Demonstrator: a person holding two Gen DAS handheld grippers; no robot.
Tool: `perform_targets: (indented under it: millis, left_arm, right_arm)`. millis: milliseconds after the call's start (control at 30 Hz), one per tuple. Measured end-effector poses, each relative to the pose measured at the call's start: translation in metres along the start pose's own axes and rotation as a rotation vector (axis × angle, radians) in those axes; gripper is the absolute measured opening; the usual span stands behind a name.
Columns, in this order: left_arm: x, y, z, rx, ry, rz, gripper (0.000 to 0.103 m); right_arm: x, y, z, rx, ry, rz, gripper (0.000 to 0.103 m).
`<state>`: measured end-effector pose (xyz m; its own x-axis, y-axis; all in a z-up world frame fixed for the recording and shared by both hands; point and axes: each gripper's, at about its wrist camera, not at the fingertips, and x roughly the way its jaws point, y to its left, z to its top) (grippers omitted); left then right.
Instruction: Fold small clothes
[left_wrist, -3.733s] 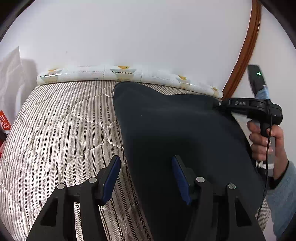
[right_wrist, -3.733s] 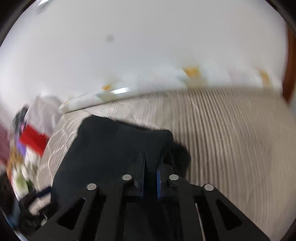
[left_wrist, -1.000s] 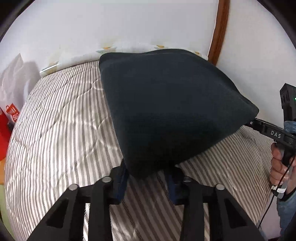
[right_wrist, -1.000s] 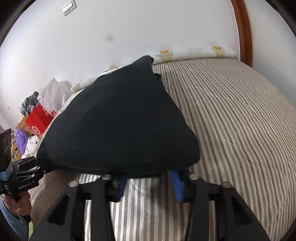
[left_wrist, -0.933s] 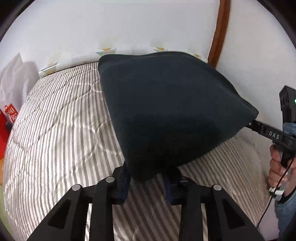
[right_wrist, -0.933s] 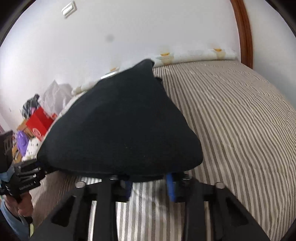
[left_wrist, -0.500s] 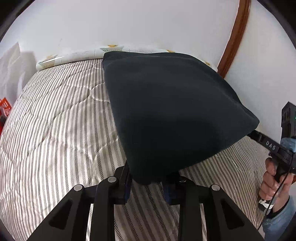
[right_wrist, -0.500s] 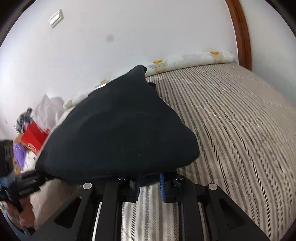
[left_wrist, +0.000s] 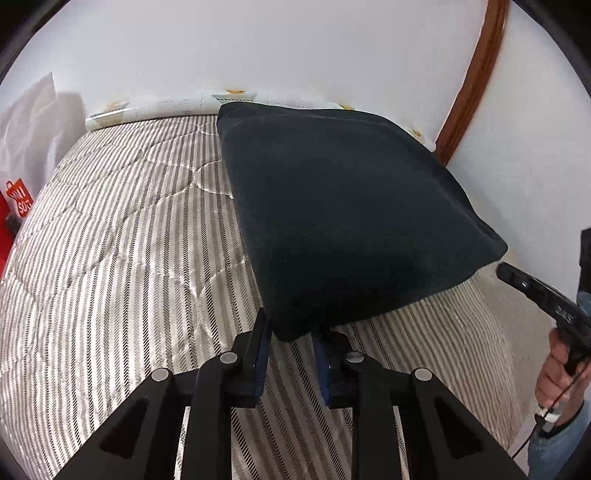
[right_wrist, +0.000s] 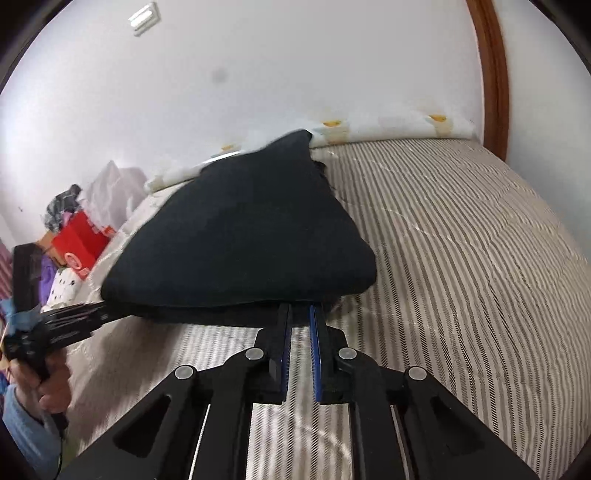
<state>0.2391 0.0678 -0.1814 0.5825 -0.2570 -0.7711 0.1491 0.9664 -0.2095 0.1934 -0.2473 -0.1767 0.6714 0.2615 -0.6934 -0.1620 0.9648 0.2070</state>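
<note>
A dark navy garment (left_wrist: 343, 221) is held by its near corners above the striped mattress (left_wrist: 110, 258), its far edge resting near the wall. My left gripper (left_wrist: 291, 332) is shut on its near left corner. My right gripper (right_wrist: 300, 314) is shut on its near right corner, where the garment (right_wrist: 240, 240) shows as a raised black sheet. The right gripper also shows at the right edge of the left wrist view (left_wrist: 532, 288). The left gripper shows at the left of the right wrist view (right_wrist: 74, 317).
A rolled patterned sheet (left_wrist: 166, 107) lies along the wall at the mattress's far edge. A wooden door frame (left_wrist: 469, 85) stands at the right. A red bag (right_wrist: 81, 243) and piled items (right_wrist: 62, 210) sit left of the bed.
Both grippers closed tighter on the garment's near corners and drew it back a little, so the lifted cloth now hangs lower over the mattress.
</note>
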Motion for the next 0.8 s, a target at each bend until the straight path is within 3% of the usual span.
perform_targets:
  millis: [267,367,500,633,700,800]
  left_arm:
    - [-0.018,0.006,-0.017,-0.001,-0.036,0.031,0.011]
    - [-0.03,0.003,-0.025,0.016,-0.04,0.064,0.011]
    - [-0.05,-0.001,-0.024,0.025,-0.059,0.033,0.011]
    - [-0.053,-0.01,-0.005,0.037,-0.066,0.042,0.011]
    - [-0.049,-0.014,0.003,0.047,-0.073,0.059,0.014]
    - [-0.036,-0.018,0.01,0.048,-0.077,0.073,0.023]
  right_arm:
    - [-0.027,0.011,0.01,-0.051,-0.078,0.004,0.014]
    - [-0.016,0.012,0.02,-0.056,-0.092,-0.021,0.017]
    - [0.008,0.011,0.034,-0.033,-0.104,-0.026,0.02]
    - [0.039,0.022,0.038,-0.051,-0.041,-0.051,0.022]
    - [0.045,0.026,0.034,-0.076,-0.033,-0.089,0.022]
    - [0.039,0.023,0.033,-0.034,-0.028,-0.068,0.022]
